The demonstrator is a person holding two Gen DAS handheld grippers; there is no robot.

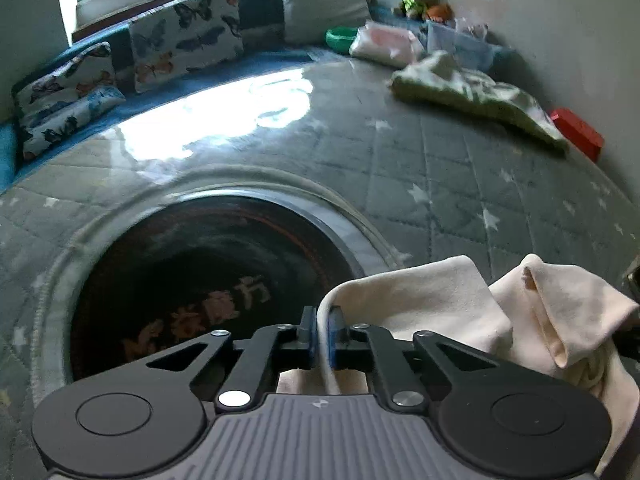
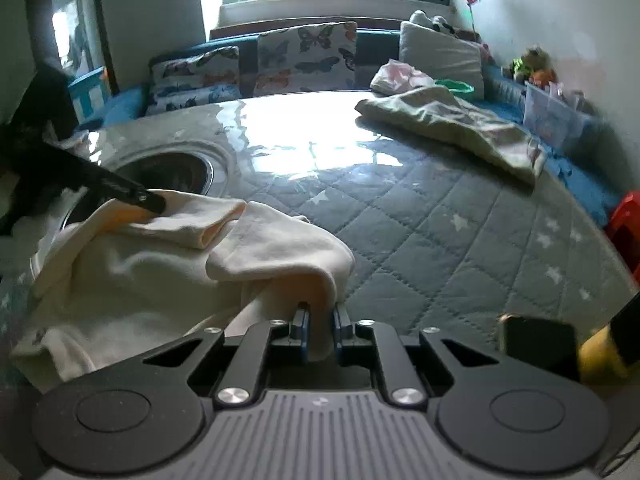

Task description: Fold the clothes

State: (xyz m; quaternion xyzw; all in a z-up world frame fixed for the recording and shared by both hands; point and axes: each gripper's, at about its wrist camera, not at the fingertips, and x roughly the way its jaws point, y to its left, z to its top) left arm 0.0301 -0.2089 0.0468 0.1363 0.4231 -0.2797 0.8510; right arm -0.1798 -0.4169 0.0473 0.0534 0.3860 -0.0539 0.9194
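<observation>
A cream garment (image 2: pixel 160 264) lies bunched on the quilted grey star-patterned mat (image 2: pixel 440 232). My left gripper (image 1: pixel 323 336) is shut on an edge of the cream garment (image 1: pixel 440 304), which drapes to its right. In the right wrist view the left gripper (image 2: pixel 154 202) shows as a black finger pinching the garment's far left fold. My right gripper (image 2: pixel 320 330) is shut on a thick fold of the garment at its near right corner. A second pale green garment (image 2: pixel 452 128) lies crumpled at the far right of the mat.
A round dark opening with a raised rim (image 1: pixel 208 264) sits in the mat beside the garment. Butterfly cushions (image 2: pixel 306 56) and a white pillow (image 2: pixel 440 56) line the back. A clear box (image 2: pixel 554 116), toys (image 2: pixel 528 62) and a red object (image 2: pixel 624 216) stand at right.
</observation>
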